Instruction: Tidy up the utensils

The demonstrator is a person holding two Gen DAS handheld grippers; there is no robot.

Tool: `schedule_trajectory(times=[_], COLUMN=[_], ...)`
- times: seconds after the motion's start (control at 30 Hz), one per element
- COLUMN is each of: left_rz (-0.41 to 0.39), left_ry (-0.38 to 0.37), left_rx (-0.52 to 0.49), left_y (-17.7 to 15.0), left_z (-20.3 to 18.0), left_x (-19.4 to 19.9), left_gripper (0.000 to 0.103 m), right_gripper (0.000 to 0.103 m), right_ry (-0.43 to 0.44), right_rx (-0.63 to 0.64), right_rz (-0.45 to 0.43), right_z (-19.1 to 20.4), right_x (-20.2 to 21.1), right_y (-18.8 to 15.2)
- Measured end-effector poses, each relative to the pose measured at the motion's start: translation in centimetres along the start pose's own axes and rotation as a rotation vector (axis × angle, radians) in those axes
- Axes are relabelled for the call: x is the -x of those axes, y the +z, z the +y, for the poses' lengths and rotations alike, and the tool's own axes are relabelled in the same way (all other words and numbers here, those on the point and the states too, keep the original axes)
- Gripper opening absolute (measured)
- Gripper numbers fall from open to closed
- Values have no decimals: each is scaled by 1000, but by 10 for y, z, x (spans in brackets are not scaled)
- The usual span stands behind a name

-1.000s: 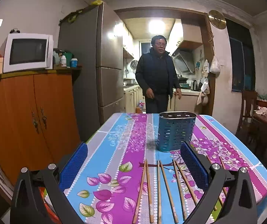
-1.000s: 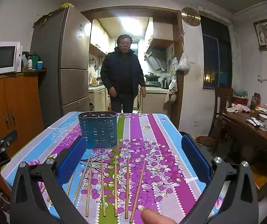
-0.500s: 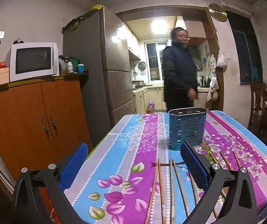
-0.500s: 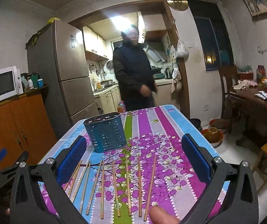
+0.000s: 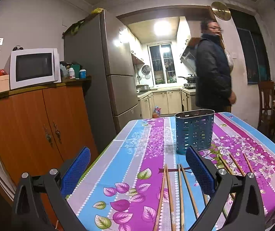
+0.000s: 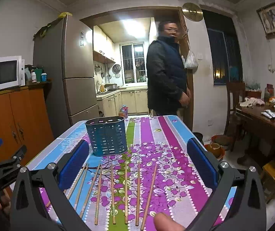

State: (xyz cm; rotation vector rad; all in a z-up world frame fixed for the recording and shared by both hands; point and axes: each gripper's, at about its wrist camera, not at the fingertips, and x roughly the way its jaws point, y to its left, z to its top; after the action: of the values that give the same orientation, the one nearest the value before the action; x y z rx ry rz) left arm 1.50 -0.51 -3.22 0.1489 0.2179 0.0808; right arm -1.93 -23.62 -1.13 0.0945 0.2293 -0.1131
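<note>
Several wooden chopsticks (image 6: 112, 190) lie side by side on the floral tablecloth (image 6: 166, 154), also in the left wrist view (image 5: 179, 196). A blue perforated utensil holder (image 6: 106, 135) stands upright and empty behind them; it also shows in the left wrist view (image 5: 194, 130). My right gripper (image 6: 137, 165) is open and empty above the near ends of the chopsticks. My left gripper (image 5: 137, 171) is open and empty over the table's left edge, left of the chopsticks. The left gripper also shows at the right wrist view's left edge (image 6: 0, 163).
A man in a dark jacket (image 6: 166, 77) stands beyond the table's far end by the kitchen doorway. An orange cabinet (image 5: 33, 127) with a microwave (image 5: 33, 67) and a fridge (image 5: 102, 73) stand left. A wooden side table (image 6: 262, 119) and chair (image 6: 233, 96) stand right.
Both grippers shifted slightly and stay open. The man has walked from behind the holder toward the right side of the doorway.
</note>
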Motion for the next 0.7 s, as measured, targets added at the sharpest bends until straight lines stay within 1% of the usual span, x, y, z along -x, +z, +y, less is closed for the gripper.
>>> schedule_trajectory(times=[0.13,0.27,0.33,0.6,0.7], left_rz=[-12,14,12,8,13], left_ry=[7,-2,8,3,8], left_rx=[-12,-18,-39,-100,-105], left_y=[1,0,-1,-3,-3], left_z=[0,-2,-4,-15,-16], left_x=[1,-2,-2,-4,-4], left_gripper=[99,99,99,99,99], right_gripper=[98,98,98,98,98], right_ry=[6,9,7,5,2], right_rx=[0,-1,3,4,4], right_rz=[2,12,18,30,33], right_z=[1,2,3,3,2], right_x=[0,-2,-3,-5,-5], right_y=[-1,0,0,-1,0])
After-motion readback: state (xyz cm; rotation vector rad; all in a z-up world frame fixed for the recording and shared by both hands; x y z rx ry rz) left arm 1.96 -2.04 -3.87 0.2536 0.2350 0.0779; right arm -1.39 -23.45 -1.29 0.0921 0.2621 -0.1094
